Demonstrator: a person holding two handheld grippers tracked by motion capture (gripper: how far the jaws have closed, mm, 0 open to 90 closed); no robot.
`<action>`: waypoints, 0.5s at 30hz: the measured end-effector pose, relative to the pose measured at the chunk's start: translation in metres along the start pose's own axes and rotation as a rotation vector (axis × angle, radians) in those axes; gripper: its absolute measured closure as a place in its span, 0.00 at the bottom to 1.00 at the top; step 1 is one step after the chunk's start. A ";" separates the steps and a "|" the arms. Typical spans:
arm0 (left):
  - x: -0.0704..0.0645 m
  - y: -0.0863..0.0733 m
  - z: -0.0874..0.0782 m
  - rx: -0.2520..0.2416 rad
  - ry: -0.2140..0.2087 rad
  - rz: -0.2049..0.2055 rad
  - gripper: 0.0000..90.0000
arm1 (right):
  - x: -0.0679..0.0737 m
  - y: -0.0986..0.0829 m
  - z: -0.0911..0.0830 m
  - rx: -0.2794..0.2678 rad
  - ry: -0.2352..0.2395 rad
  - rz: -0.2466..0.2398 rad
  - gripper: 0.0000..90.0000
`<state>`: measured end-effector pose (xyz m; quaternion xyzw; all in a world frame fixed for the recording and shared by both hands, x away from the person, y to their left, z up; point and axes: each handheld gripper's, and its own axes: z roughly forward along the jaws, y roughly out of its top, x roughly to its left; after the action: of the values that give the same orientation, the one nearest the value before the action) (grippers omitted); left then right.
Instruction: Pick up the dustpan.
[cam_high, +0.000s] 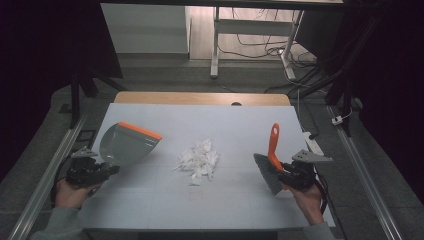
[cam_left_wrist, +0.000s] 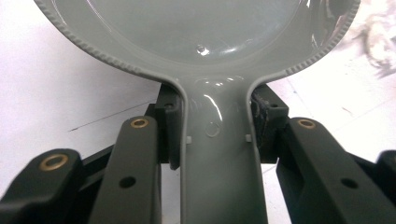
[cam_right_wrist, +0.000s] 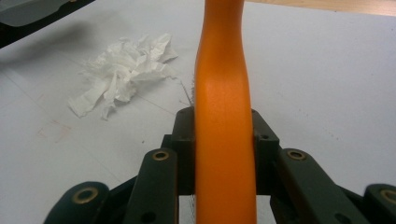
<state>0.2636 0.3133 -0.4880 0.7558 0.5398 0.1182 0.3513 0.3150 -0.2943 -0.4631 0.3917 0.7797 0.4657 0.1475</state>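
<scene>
Beyond orange brush handle (cam_right_wrist: 223, 107), paper scraps (cam_right_wrist: 122, 70).

- Lab / recording rig, not a home.
- Black curtains (cam_high: 45, 60) both sides.
- Loose cables (cam_high: 260, 47) on floor, power strip (cam_high: 313, 142) nearby.
- Metal rails (cam_high: 47, 175) flank white tabletop (cam_high: 165, 200).
- Adjustable desk frame (cam_high: 216, 45) behind.

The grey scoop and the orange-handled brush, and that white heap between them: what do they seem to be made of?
The dustpan looks like moulded plastic: glossy grey with highlights and a ribbed rim; its orange lip looks matte, perhaps rubber. The brush has a smooth, slightly sheened orange handle, likely plastic, and grey bristles, probably synthetic. The white heap looks like crumpled tissue paper: thin, creased, torn-edged scraps.
</scene>
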 end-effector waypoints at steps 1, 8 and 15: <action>0.000 0.000 -0.001 0.000 -0.003 0.002 0.69 | 0.000 0.000 0.000 0.000 0.000 0.000 0.78; 0.000 0.000 -0.009 -0.006 -0.016 0.020 0.69 | -0.001 0.000 0.000 -0.002 -0.002 0.000 0.78; -0.004 -0.001 -0.018 -0.008 -0.043 0.066 0.69 | -0.001 0.000 -0.001 -0.004 -0.003 0.002 0.78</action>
<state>0.2512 0.3168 -0.4743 0.7741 0.5065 0.1158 0.3618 0.3148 -0.2952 -0.4627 0.3928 0.7782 0.4668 0.1489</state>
